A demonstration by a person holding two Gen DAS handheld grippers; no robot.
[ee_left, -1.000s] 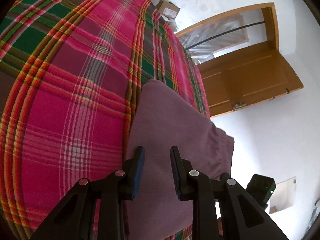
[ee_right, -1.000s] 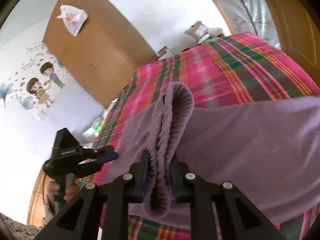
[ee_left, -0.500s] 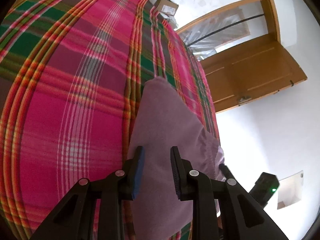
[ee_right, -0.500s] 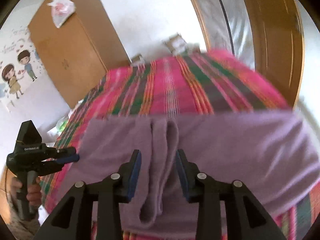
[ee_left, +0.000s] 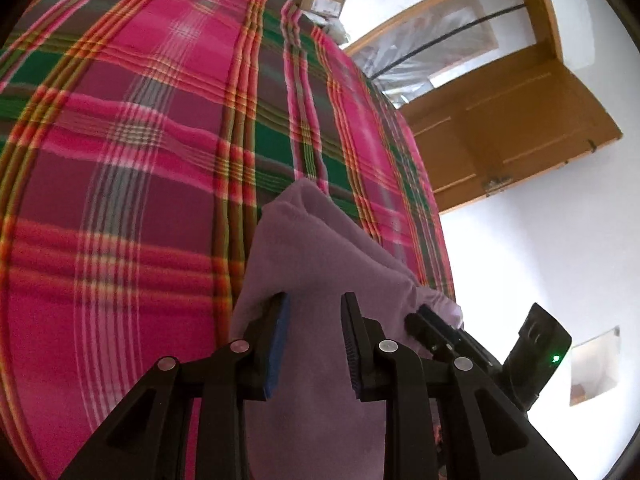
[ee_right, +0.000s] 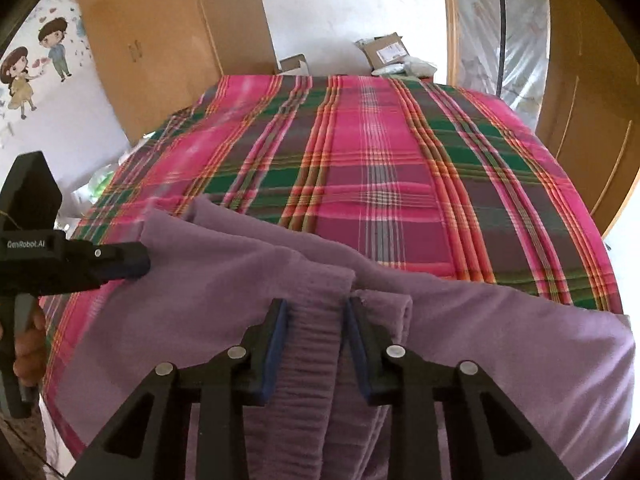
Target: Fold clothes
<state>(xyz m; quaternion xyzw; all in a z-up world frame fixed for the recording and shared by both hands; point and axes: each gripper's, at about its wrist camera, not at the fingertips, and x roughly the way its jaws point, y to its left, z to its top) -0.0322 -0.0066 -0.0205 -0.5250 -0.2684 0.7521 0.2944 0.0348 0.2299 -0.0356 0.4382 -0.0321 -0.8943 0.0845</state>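
left edge of the right wrist view: a hand [ee_right: 28, 344] is holding the left gripper [ee_right: 138, 262] by its black handle, tips reaching over the near left corner of the garment [ee_right: 224, 280]. whether those tips are touching the cloth, cannot tell. in the left wrist view the left gripper [ee_left: 314, 334] is standing with jaws apart, nothing between the pads, mauve cloth [ee_left: 320, 264] lying below and ahead of them.

the garment is lying across the near end of the bed [ee_right: 380, 168], on a pink, green and orange plaid cover, spreading from the left corner to the right edge. a ribbed band [ee_right: 316, 320] is running down its middle.

centre: the right gripper [ee_right: 316, 332] is sitting with jaws parted either side of the ribbed band, pads just beside it, not pinching.

far side: wardrobe [ee_right: 160, 32] at left, cardboard boxes [ee_right: 386, 52] behind the bed, wooden door [ee_right: 592, 92] at right.
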